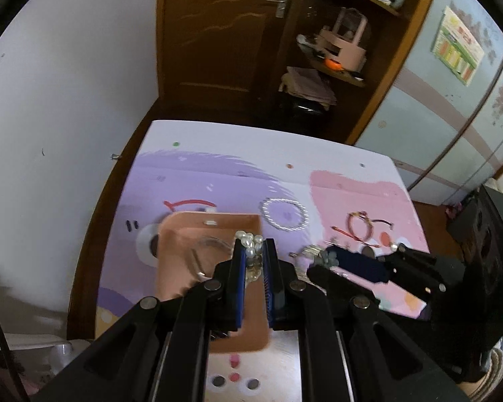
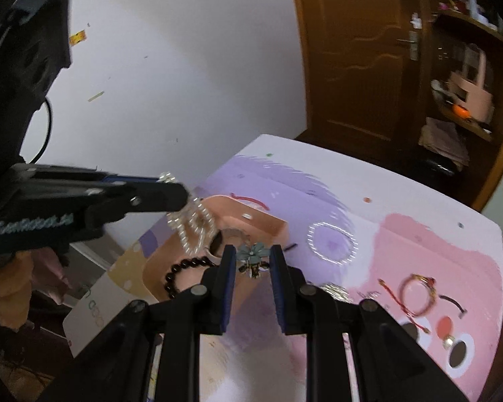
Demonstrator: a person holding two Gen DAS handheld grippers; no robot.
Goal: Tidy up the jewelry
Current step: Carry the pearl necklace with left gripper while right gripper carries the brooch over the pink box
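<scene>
Left hand-held gripper (image 1: 255, 246) pinches a pearl bracelet (image 1: 251, 243) above the pink tray (image 1: 184, 231) – right hand-held gripper (image 2: 253, 259) pinches a flower brooch (image 2: 252, 254) beside it; silver bangle (image 2: 332, 242) and red bracelet (image 2: 417, 293) lie on the bench (image 2: 402, 181)

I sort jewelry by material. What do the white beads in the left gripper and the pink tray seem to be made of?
White beads: likely pearl or imitation pearl; glossy, creamy, irregular rounded shapes. Which one, I cannot tell. Pink tray: probably plastic or glazed ceramic; smooth surface, rounded corners, soft sheen.
</scene>
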